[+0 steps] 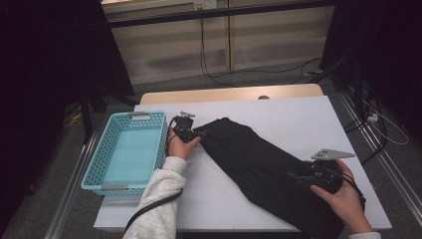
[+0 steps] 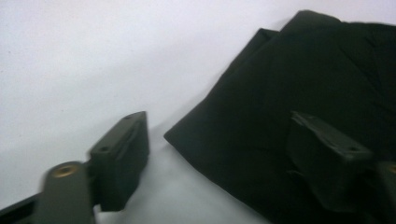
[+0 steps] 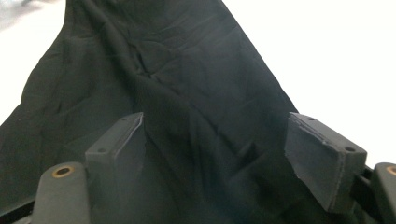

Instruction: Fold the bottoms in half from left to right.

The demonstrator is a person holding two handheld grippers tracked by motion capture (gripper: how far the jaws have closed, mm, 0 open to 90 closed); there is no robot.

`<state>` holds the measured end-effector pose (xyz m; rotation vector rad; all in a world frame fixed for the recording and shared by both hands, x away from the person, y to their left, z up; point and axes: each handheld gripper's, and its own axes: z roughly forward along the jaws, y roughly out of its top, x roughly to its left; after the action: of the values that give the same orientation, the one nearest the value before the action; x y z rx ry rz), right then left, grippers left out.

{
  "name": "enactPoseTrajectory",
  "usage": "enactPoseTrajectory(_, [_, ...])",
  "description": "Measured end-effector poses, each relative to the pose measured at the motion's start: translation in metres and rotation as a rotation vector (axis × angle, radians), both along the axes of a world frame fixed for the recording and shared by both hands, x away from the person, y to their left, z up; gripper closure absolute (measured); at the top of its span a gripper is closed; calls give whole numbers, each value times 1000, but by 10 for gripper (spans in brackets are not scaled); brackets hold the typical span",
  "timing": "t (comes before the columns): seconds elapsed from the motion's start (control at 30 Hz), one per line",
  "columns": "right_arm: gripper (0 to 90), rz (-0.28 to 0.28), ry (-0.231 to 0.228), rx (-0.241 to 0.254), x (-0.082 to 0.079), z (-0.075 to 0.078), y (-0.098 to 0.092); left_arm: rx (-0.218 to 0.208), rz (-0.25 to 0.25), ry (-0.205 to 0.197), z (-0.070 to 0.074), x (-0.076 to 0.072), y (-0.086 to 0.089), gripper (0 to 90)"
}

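Across the middle of the white tabletop point(image 1: 278, 114) a black folded garment point(image 1: 259, 167) lies as a long strip, running from near the centre down to the front right corner, where its end hangs over the front edge. At its far end, the left gripper point(image 1: 195, 135) sits at the cloth's corner with its jaws apart; in the left gripper view one jaw stands over bare table and the other over the black fabric point(image 2: 299, 93), pressing nothing. Near the front right edge the right gripper point(image 1: 298, 177) points onto the garment, jaws spread wide above the creased cloth point(image 3: 187, 93), with nothing pinched between them. A light blue perforated basket point(image 1: 102, 152) stands at the left edge, just beside the left hand point(image 1: 181, 147)
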<state>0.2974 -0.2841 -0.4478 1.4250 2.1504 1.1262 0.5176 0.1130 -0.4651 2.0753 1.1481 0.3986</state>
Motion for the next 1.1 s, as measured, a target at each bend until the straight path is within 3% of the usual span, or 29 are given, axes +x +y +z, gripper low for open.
enactPoseTrajectory(0.2, [210,-4,7,1,-2,1,-1,-16,8,54,6,-3,-4,500])
enactPoseTrajectory(0.3, [210,1,10,2,-3,1,1,-49,14,116,9,-1,-2,708])
enactPoseTrajectory(0.37, [210,10,8,0,-3,1,2,-47,24,116,10,-2,0,837])
enactPoseTrajectory(0.47, [208,21,4,2,-3,1,4,-63,54,127,13,-4,6,871])
enactPoseTrajectory(0.67, [206,20,5,-5,-3,1,4,-53,89,111,27,-9,22,871])
enactPoseTrajectory(0.8, [206,23,4,-4,-4,2,5,-58,119,121,30,-14,24,838])
enactPoseTrajectory(0.87, [206,29,1,-6,-3,2,6,-50,102,98,31,-13,23,673])
enactPoseTrajectory(1.0, [205,32,-3,-1,-4,5,7,-18,52,54,25,-6,13,505])
enactPoseTrajectory(1.1, [205,37,-7,-1,-4,5,8,11,26,31,18,4,4,322])
